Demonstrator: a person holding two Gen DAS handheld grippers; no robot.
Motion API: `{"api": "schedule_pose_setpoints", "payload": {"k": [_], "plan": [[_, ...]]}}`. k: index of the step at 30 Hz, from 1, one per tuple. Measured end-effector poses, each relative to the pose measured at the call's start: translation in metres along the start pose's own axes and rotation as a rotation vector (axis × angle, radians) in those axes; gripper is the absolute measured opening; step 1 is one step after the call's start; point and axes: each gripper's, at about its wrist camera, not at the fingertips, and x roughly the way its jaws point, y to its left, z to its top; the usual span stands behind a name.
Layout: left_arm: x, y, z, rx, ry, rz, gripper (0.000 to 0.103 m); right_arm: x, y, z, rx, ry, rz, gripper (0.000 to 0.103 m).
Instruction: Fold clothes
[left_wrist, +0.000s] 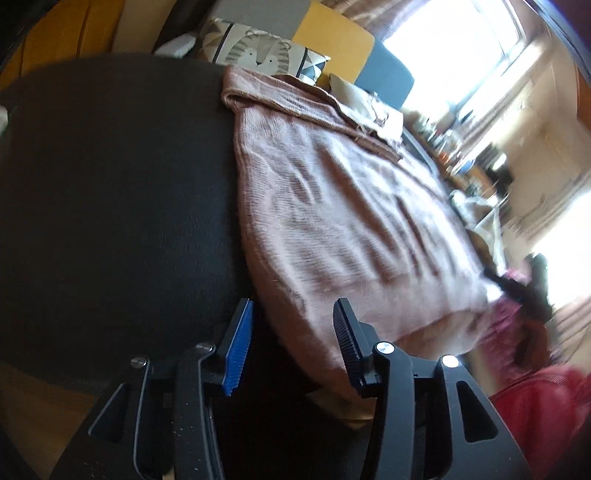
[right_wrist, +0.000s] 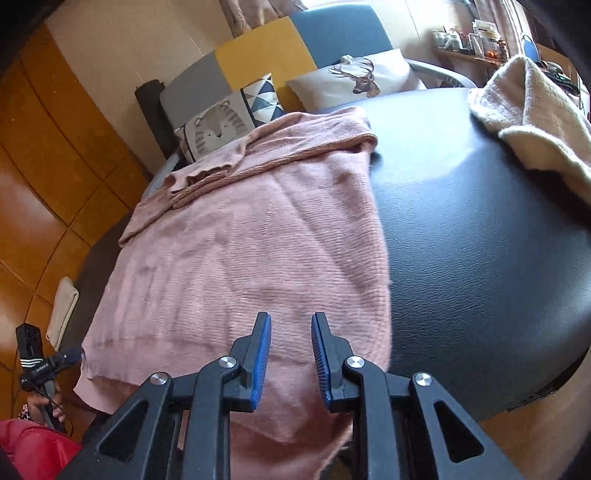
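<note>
Pink knit sweater (right_wrist: 240, 258) lies flat on the dark leather table (right_wrist: 480, 240), body smoothed out, sleeves bunched across the far collar end near the lion cushion (right_wrist: 214, 129). Its hem hangs over the near table edge. Left gripper (left_wrist: 293, 345) sits at the hem's left corner, jaws spread, nothing between them, with the sweater edge just beside its right finger. Right gripper (right_wrist: 291, 354) hovers over the hem near the right corner, jaws parted with a narrow gap, pinching nothing that I can see.

Step in hand looks like taking both hem corners for a fold toward the collar. To do it well:
1. Take both layers at each corner, not the top one only.
2. Match the 2 grips level so the fold line stays straight.
3. Lift low and keep the knit from stretching.

Cream knit (right_wrist: 535, 122) at the far right stays clear.
</note>
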Motion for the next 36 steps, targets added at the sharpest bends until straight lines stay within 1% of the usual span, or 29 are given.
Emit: {"api": "schedule_pose_setpoints", "payload": {"k": [2, 3, 4, 8, 9, 12, 15, 18, 20, 22, 25, 28, 30, 32, 34, 36], "plan": [[0.0, -0.007, 0.002, 0.088, 0.001, 0.128, 0.048, 0.001, 0.004, -0.001, -0.004, 0.0, -0.004, 0.022], [0.002, -0.009, 0.003, 0.124, 0.01, 0.176, 0.048, 0.002, 0.004, -0.001, -0.003, 0.002, -0.002, 0.022], [0.003, -0.011, 0.002, 0.156, 0.018, 0.203, 0.048, 0.002, 0.005, -0.001, -0.001, 0.003, -0.001, 0.022], [0.007, -0.021, -0.002, 0.263, 0.039, 0.25, 0.048, 0.004, 0.006, -0.003, 0.01, -0.001, 0.006, 0.022], [0.008, -0.023, -0.002, 0.271, 0.04, 0.245, 0.048, 0.004, 0.007, -0.003, 0.01, -0.001, 0.005, 0.022], [0.009, -0.026, -0.002, 0.256, 0.033, 0.2, 0.048, 0.005, 0.01, -0.002, 0.012, -0.002, 0.018, 0.022], [0.013, -0.031, -0.001, 0.283, 0.016, 0.212, 0.048, 0.009, 0.021, -0.002, -0.015, 0.02, 0.046, 0.022], [0.013, -0.032, -0.002, 0.301, 0.003, 0.231, 0.048, 0.016, 0.044, -0.005, -0.098, 0.044, 0.053, 0.022], [0.012, -0.028, -0.001, 0.261, -0.013, 0.237, 0.049, 0.019, 0.057, -0.009, -0.166, 0.041, 0.031, 0.022], [0.011, -0.025, -0.001, 0.221, -0.034, 0.235, 0.049, 0.023, 0.063, -0.012, -0.21, 0.048, -0.03, 0.022], [0.007, -0.022, -0.006, 0.216, -0.05, 0.235, 0.049, 0.02, 0.054, -0.015, -0.179, 0.064, -0.044, 0.022], [0.004, -0.02, -0.01, 0.214, -0.067, 0.224, 0.049, 0.003, 0.031, -0.016, -0.096, 0.043, -0.058, 0.022], [0.004, -0.02, -0.008, 0.209, -0.08, 0.2, 0.049, -0.006, 0.016, -0.018, -0.057, 0.038, -0.088, 0.022], [0.006, -0.025, -0.007, 0.222, -0.086, 0.18, 0.049, -0.011, 0.007, -0.021, -0.048, 0.042, -0.124, 0.022], [0.011, -0.031, -0.007, 0.266, -0.084, 0.213, 0.049, -0.013, 0.005, -0.022, -0.066, 0.049, -0.169, 0.022], [0.013, -0.037, -0.007, 0.304, -0.098, 0.242, 0.049, -0.014, 0.004, -0.023, -0.081, 0.05, -0.185, 0.022]]}}
